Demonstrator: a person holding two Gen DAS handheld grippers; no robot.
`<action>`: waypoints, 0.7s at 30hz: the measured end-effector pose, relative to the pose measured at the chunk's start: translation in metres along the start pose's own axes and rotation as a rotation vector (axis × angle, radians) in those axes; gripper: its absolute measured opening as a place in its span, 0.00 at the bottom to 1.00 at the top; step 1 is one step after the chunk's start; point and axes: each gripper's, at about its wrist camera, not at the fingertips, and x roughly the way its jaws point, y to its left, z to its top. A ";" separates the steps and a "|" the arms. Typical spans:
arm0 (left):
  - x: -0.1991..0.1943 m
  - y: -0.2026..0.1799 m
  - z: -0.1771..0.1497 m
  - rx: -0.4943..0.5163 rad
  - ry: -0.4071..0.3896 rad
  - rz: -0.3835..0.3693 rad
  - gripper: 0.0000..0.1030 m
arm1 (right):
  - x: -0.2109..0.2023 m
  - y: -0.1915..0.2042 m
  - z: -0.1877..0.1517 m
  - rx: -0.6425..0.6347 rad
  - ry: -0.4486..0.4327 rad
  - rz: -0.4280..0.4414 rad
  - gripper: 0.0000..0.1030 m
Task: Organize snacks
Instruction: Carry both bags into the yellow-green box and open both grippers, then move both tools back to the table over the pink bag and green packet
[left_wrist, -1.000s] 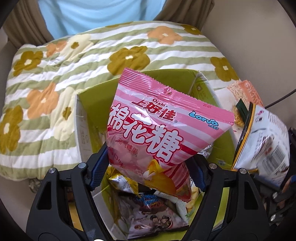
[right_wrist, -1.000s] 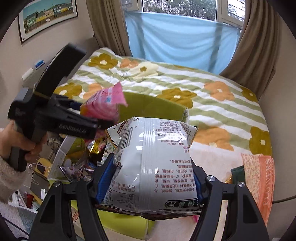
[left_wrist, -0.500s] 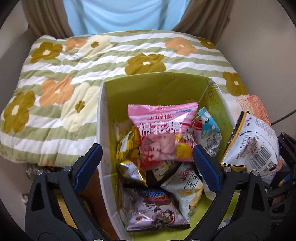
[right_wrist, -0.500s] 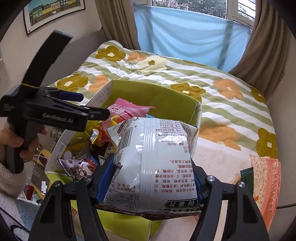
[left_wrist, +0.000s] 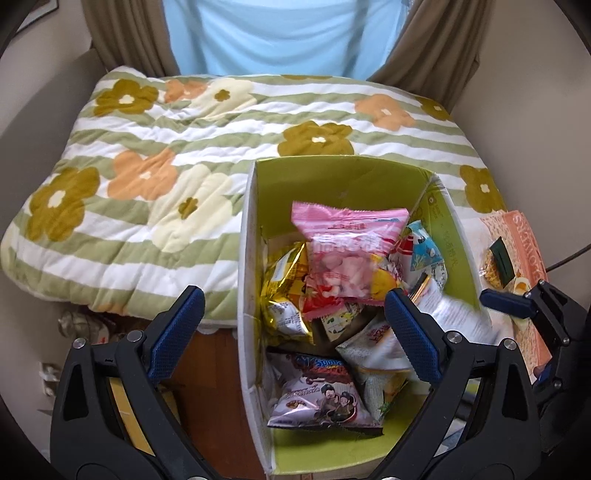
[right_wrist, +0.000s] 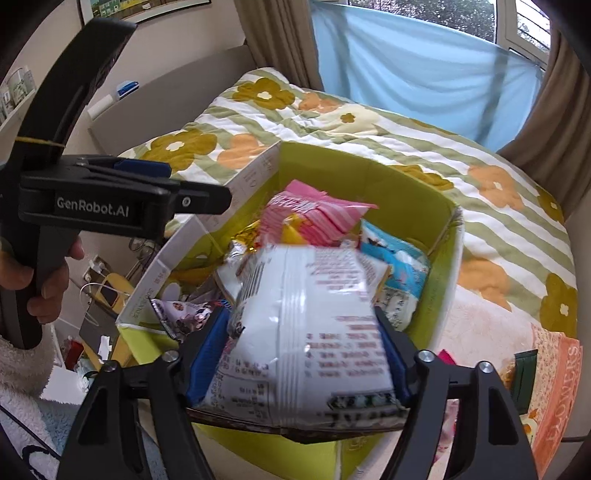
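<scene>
A green cardboard box holds several snack bags. On top of them lies the pink marshmallow bag. Above the box's near left side my left gripper hangs open with nothing in it. In the right wrist view the same left gripper is held in a person's hand at the left. My right gripper hovers over the box's near edge, and its jaws are opening. A white snack bag lies blurred between them, tipping forward toward the pink bag. From the left wrist, the white bag is slipping past the right gripper.
A striped quilt with flowers covers the bed behind and left of the box. An orange "FLOWERS" packet and a noodle pack lie to the box's right. Small clutter sits on the floor at the left.
The left gripper let go of the pink bag, which dropped into the box, and then drew back. The right gripper carried the white bag over the box and widened its jaws.
</scene>
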 end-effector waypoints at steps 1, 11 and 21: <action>-0.001 0.001 -0.002 0.001 0.002 0.003 0.94 | 0.000 0.002 -0.001 0.000 -0.009 0.009 0.92; -0.005 0.000 -0.020 -0.008 0.018 -0.024 0.94 | -0.014 0.006 -0.011 0.002 -0.051 -0.022 0.97; -0.010 -0.013 -0.026 0.035 0.009 -0.086 0.94 | -0.041 0.001 -0.025 0.079 -0.090 -0.087 0.97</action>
